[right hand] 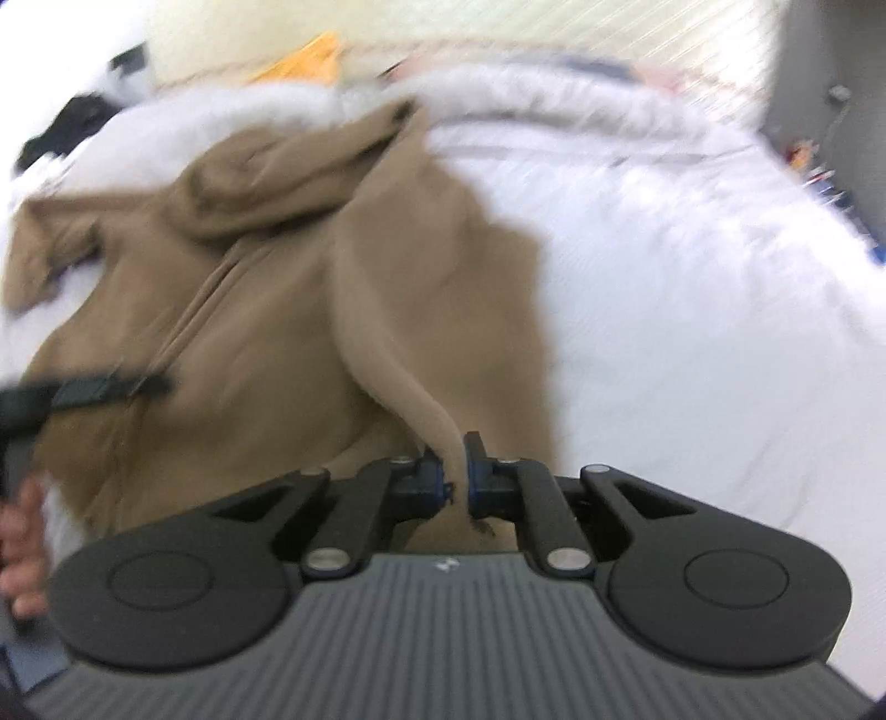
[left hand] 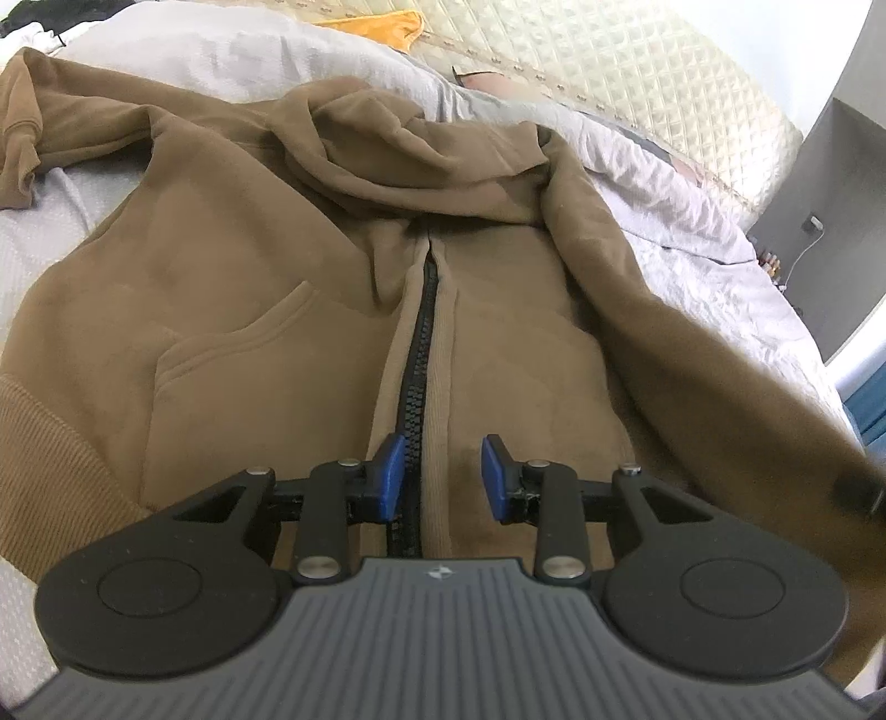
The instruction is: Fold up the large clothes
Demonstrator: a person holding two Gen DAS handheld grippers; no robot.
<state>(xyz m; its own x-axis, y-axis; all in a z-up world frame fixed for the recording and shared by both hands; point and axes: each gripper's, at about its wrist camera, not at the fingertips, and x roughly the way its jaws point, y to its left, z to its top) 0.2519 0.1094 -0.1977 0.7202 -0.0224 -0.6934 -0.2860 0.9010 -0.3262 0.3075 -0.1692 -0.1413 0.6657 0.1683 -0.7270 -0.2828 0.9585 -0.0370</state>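
A brown zip-up hoodie (left hand: 266, 266) lies front up on a white bed, its black zipper (left hand: 418, 332) running down the middle and its hood bunched at the far end. My left gripper (left hand: 443, 471) is open just above the hem, its blue fingers astride the zipper. My right gripper (right hand: 455, 462) is shut on the hoodie's right sleeve (right hand: 398, 343), which rises from the body in a taut strip. The hoodie (right hand: 249, 310) is blurred in the right wrist view. The left gripper (right hand: 83, 390) shows there at the left edge.
The white bedsheet (right hand: 692, 332) spreads to the right of the hoodie. A quilted cream headboard (left hand: 637, 72) and an orange cloth (left hand: 371, 27) lie beyond. A grey cabinet (left hand: 830, 221) stands at the right. A hand (right hand: 22, 543) shows at lower left.
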